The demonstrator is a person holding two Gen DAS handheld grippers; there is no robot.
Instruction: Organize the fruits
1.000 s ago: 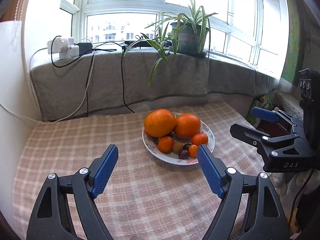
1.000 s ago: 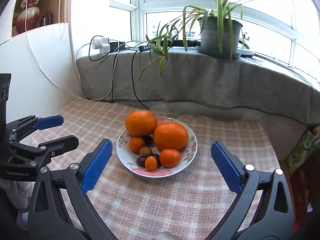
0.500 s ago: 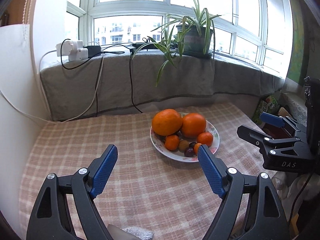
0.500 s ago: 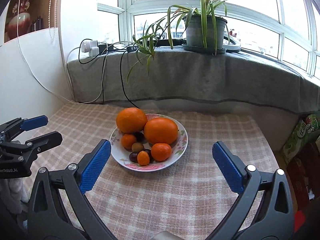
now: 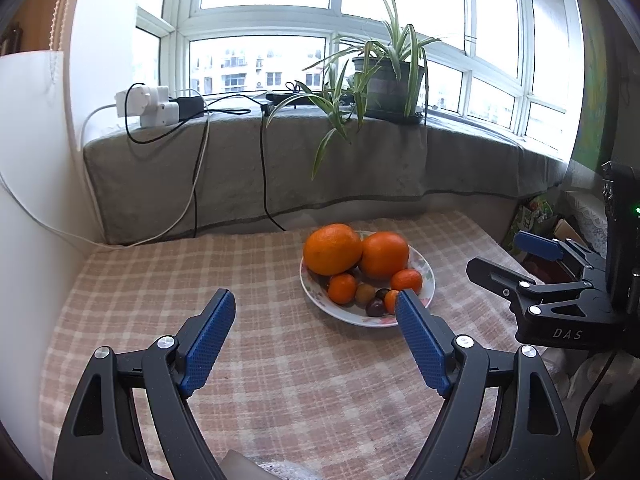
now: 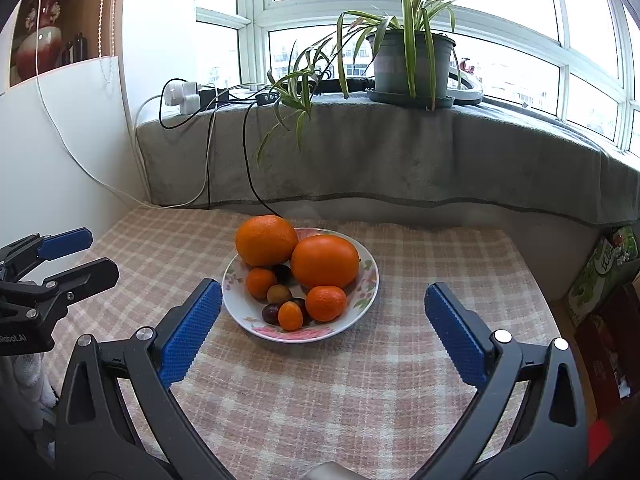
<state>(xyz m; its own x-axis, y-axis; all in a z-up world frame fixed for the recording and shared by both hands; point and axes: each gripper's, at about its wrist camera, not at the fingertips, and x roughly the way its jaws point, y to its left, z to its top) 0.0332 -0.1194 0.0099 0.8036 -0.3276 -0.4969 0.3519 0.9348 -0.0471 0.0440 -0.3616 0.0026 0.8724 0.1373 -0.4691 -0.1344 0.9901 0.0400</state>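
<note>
Left claw (image 5: pixel 312 304) hangs wide open over the checked tabletop (image 5: pixel 168 280), gripping nothing. Centre frame, the fruit plate (image 6: pixel 370 280) carries two big oranges (image 6: pixel 266 240) and small fruits. Right claw (image 6: pixel 324 300) gapes open, empty, just short of the plate.

Tablecloth (image 6: pixel 360 400): pink and cream check. Plate (image 6: pixel 370 280): white, pink floral rim. Two big oranges (image 6: pixel 266 240) a deep orange, as were the smaller mandarins (image 6: pixel 326 303); one small fruit (image 6: pixel 279 293) was yellowish brown, another (image 6: pixel 271 313) dark purple. Left gripper (image 5: pixel 314 334) and right gripper (image 6: pixel 323 320): black frames, blue textured pads (image 6: pixel 192 332). Sill cloth (image 6: pixel 440 160) was grey with a darker hem. Plant (image 6: pixel 408 20) had striped green leaves in a dark grey pot (image 6: pixel 412 64). Chargers (image 5: pixel 152 104) white; cables (image 5: pixel 262 168) black and white.
</note>
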